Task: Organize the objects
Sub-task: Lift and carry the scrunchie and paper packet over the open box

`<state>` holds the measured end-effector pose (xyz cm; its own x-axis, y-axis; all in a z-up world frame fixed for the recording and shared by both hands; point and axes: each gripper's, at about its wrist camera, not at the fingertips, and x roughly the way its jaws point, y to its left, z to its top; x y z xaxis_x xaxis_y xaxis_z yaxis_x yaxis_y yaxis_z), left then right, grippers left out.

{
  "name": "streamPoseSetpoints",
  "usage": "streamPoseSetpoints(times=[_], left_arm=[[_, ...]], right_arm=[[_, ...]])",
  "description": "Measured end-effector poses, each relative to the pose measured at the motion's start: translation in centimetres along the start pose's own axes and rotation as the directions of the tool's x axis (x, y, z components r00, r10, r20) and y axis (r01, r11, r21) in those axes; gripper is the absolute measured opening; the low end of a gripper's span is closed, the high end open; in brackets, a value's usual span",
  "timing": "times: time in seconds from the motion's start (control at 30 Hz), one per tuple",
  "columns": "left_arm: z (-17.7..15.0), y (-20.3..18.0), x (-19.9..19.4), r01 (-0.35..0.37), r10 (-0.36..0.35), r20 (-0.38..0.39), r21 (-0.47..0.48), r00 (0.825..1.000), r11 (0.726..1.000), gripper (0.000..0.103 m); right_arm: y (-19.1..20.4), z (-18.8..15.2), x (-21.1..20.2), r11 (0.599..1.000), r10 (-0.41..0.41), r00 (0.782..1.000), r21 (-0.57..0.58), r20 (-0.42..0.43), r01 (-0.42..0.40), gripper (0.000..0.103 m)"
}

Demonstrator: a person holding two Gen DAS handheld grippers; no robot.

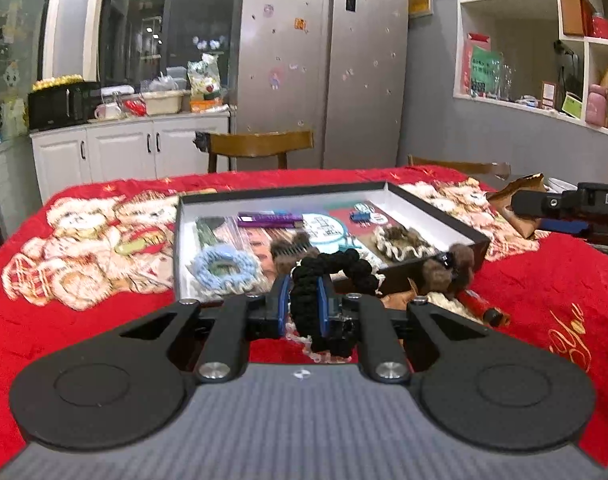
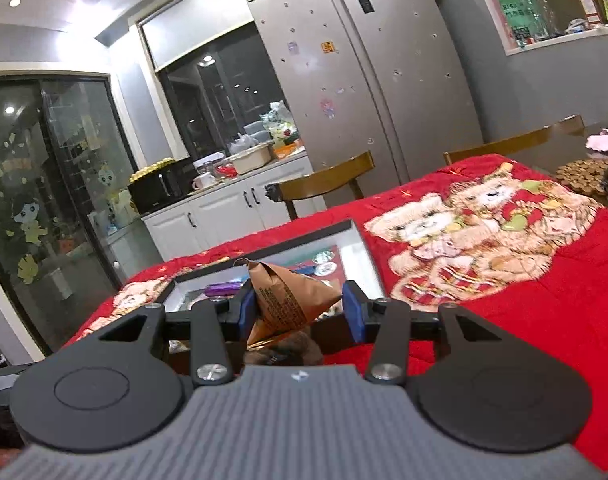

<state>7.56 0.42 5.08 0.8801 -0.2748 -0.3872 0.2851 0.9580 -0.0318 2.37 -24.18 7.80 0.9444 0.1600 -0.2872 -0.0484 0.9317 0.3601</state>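
1. Grippers first: the left gripper is clenched on a black braided hair scrunchie, its blue pads pinching one side of the loop while the rest arches to the right above the near edge of the tray.
2. The right gripper grasps a brown triangular paper packet with printed text; the packet sits between the blue pads, its tip pointing up and left.
3. A shallow rectangular black-rimmed tray with white inner walls lies on a red plush cloth printed with teddy bears.
4. Inside the tray lie a light blue crocheted scrunchie at the near left, a purple rectangular packet toward the back, and a cream and brown ruffled scrunchie on the right.
5. Just outside the tray's near right corner lie a brown furry hair tie and a red cylindrical tube, both on the cloth.
6. In the left wrist view the right gripper's black body enters from the right edge, beside the tray's far right corner.
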Motion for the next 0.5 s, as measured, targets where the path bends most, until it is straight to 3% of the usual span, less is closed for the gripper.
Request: streamPoseSetpoints(times=[0.5], left_arm=[[4.3, 3.0, -3.1, -0.088, 0.093, 0.156, -0.04, 0.983, 0.995, 0.018]], right_arm=[[5.7, 4.8, -0.5, 0.994, 0.079, 0.995, -0.077, 0.053, -0.075, 0.049]])
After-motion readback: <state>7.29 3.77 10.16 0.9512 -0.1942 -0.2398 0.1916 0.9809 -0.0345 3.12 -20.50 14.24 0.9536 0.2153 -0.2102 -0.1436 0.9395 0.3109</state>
